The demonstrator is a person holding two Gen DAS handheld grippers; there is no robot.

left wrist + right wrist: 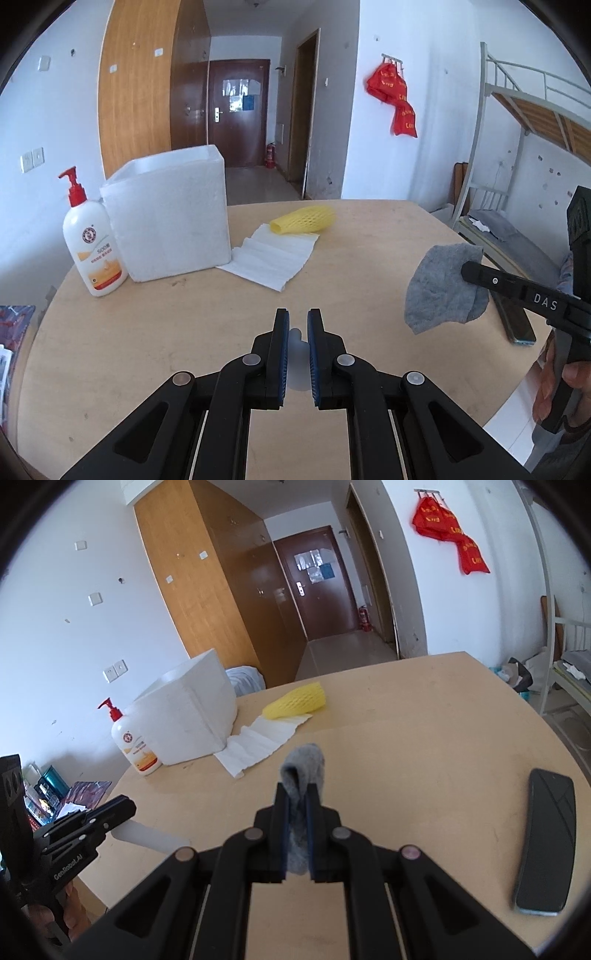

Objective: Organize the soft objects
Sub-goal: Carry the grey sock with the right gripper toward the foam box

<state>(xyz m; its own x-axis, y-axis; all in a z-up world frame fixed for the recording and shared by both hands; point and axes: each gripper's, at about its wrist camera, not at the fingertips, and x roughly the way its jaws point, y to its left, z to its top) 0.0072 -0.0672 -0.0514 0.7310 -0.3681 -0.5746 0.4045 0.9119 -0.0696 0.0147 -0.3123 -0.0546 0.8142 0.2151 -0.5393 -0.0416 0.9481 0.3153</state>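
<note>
Left wrist view: the left gripper (297, 325) has its fingers nearly closed on a small translucent white soft piece (298, 363), held above the table (369, 229). The white foam box (173, 218) stands at the far left of the table, with a lotion bottle (93, 243) touching its left side; a white foam sheet (275, 254) lies flat just right of the box, and the yellow foam net sleeve (304, 219) lies on its far end, long axis running left to right, open mouth facing left. At right, the right gripper (466, 269) carries a grey sock (443, 286) clear of the table. Right wrist view: the right gripper (298, 794) fingers are clamped on the grey sock (303, 771), which folds over the fingertips; its long axis runs along the fingers, the fold pointing toward the box (195, 716). A phone (546, 845) lies at the table's right edge. The left gripper (123, 810) holds the white piece (147, 836) at lower left. Risks, as judged: the sock's loose end may snag the box rim on insertion; the small white piece could slip from a shallow pinch; both grippers converging on the box may collide
</note>
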